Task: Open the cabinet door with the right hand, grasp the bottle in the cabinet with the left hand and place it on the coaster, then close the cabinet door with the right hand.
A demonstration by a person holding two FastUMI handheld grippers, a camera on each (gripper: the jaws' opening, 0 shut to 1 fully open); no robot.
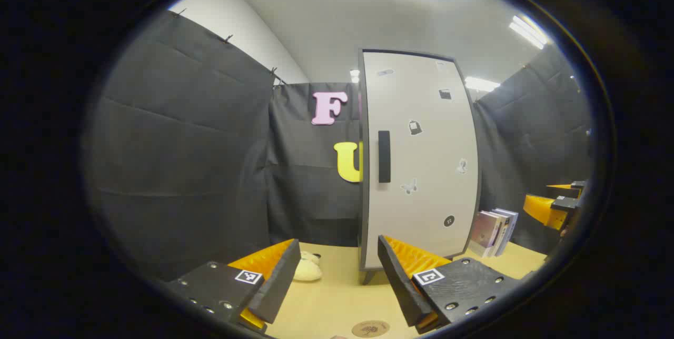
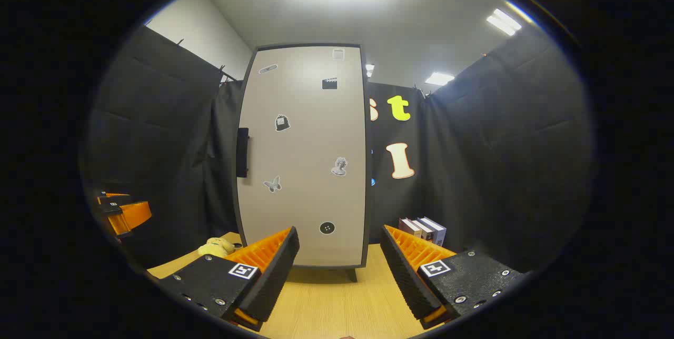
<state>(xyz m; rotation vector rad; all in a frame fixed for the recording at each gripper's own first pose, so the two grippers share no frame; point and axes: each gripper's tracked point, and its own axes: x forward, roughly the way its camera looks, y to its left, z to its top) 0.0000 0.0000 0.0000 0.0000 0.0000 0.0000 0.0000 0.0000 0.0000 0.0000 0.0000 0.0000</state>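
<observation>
Both grippers' fingers (image 2: 267, 262) gaped wide, empty; beyond them the tall white cabinet door (image 2: 305, 155) stood closed; its slim black handle (image 2: 242, 152) risked slipping

No readable text on anything. Cabinet door (image 2: 305, 155) carries picture stickers only, no words legible. Books (image 2: 424, 230) right of the cabinet: spines too small to read. Coaster (image 1: 370, 328) in front of the cabinet has a print, illegible. Square coded markers (image 1: 428, 277) on the finger mounts, no characters readable.
</observation>
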